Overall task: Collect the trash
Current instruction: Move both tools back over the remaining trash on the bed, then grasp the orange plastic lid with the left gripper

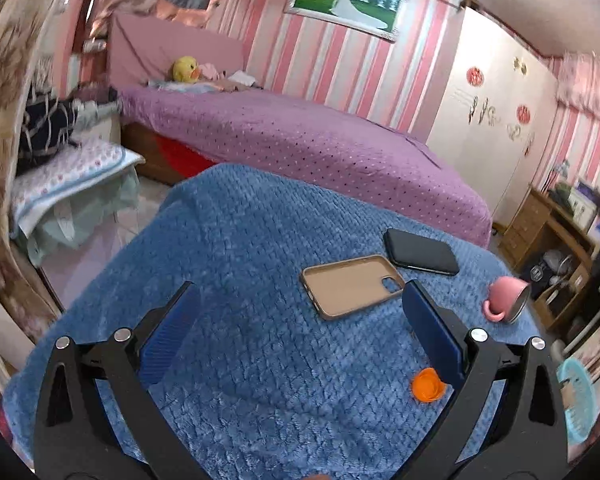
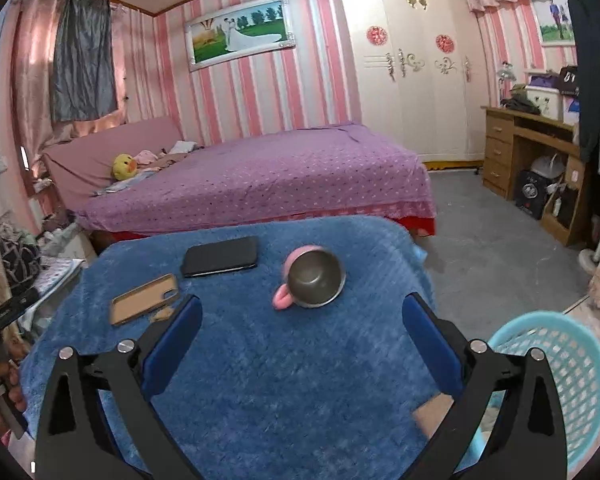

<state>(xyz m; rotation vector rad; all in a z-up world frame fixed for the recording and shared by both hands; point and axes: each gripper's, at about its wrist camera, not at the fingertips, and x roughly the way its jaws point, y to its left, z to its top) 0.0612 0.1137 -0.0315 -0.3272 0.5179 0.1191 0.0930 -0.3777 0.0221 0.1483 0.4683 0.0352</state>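
A small orange piece of trash [image 1: 427,385] lies on the blue blanket [image 1: 260,280] near the right finger of my left gripper [image 1: 300,324], which is open and empty above the blanket. My right gripper [image 2: 302,332] is open and empty above the same blanket [image 2: 280,380]. A light blue mesh basket [image 2: 560,376] stands on the floor right of the table; its rim also shows in the left wrist view [image 1: 578,400]. The orange piece is hidden in the right wrist view.
A tan phone case [image 1: 352,286] [image 2: 144,298], a black phone [image 1: 420,252] [image 2: 220,257] and a tipped pink steel-lined mug [image 1: 506,298] [image 2: 310,282] lie on the blanket. A purple bed [image 2: 260,176] stands behind; a wooden desk [image 2: 532,160] is at right.
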